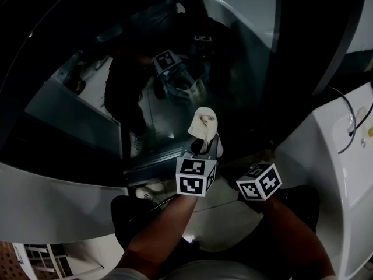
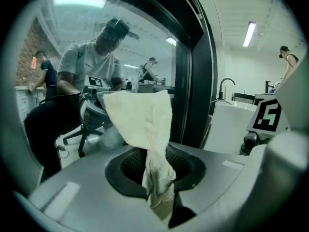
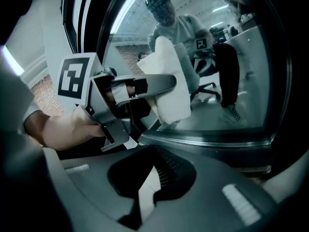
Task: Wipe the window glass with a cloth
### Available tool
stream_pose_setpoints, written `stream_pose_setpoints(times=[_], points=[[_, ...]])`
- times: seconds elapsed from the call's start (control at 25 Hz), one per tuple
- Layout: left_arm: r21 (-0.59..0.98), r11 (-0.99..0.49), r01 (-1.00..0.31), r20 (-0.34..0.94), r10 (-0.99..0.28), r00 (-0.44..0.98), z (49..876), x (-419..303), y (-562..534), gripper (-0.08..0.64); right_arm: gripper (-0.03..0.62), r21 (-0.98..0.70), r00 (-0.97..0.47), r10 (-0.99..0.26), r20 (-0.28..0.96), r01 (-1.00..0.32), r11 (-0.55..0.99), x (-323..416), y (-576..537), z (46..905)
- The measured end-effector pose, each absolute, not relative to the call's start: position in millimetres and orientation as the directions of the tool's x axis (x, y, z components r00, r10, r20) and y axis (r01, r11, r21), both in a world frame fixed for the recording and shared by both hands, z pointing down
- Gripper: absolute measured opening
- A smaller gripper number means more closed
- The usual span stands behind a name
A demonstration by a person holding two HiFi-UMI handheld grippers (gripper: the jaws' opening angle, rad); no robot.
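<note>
A cream cloth (image 1: 204, 124) is pinched in my left gripper (image 1: 204, 147), which holds it up against the dark window glass (image 1: 145, 98). In the left gripper view the cloth (image 2: 145, 120) rises out of the shut jaws of my left gripper (image 2: 159, 197) and spreads in front of the glass (image 2: 96, 42). The right gripper view shows the left gripper (image 3: 161, 83) from the side, with the cloth (image 3: 171, 81) at the glass (image 3: 231, 81). My right gripper (image 3: 147, 192) is shut, holds nothing, and hangs just right of the left one (image 1: 259, 181).
A thick black window frame (image 2: 193, 81) borders the glass on the right. White curved panels (image 1: 332, 156) lie to the right and below. A white counter with a black tap (image 2: 224, 88) stands beyond the frame. The glass reflects a person and a chair.
</note>
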State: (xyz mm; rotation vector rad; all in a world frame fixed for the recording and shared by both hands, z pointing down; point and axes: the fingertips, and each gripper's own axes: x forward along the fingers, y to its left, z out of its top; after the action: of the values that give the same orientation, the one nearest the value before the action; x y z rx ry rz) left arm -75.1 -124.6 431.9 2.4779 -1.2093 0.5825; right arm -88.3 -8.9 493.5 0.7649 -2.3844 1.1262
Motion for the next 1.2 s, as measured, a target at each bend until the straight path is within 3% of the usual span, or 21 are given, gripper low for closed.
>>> stream_pose_setpoints(times=[0.28,0.56,0.84,1.04,1.2], points=[[0.116,-0.569,-0.814,0.526,-0.661,0.536,451,-82,-101,0.101,0.002,-0.570,-0.779,-0.322,0.537,-0.617,0.542,-69,-13,507],[0.144,-0.547,-0.825,0.557,-0.644,0.525,449,-63,-40,0.101,0.002,-0.574,-0.763,-0.446,0.468,-0.646,0.504,2,10,493],[0.222,-0.517,-0.827,0.567,-0.621,0.541,415,-131,-6,0.101,0.002,-0.548,-0.736,-0.516,0.438,-0.674,0.496,-15,20,450],[0.220,-0.487,-0.846,0.522,-0.674,0.523,373,-177,17,0.101,0.002,-0.553,-0.745,-0.580,0.330,-0.650,0.521,-41,36,383],[0.198,-0.473,-0.859,0.459,-0.729,0.508,331,-202,26,0.101,0.002,-0.446,-0.747,-0.605,0.275,-0.656,0.608,-60,42,321]])
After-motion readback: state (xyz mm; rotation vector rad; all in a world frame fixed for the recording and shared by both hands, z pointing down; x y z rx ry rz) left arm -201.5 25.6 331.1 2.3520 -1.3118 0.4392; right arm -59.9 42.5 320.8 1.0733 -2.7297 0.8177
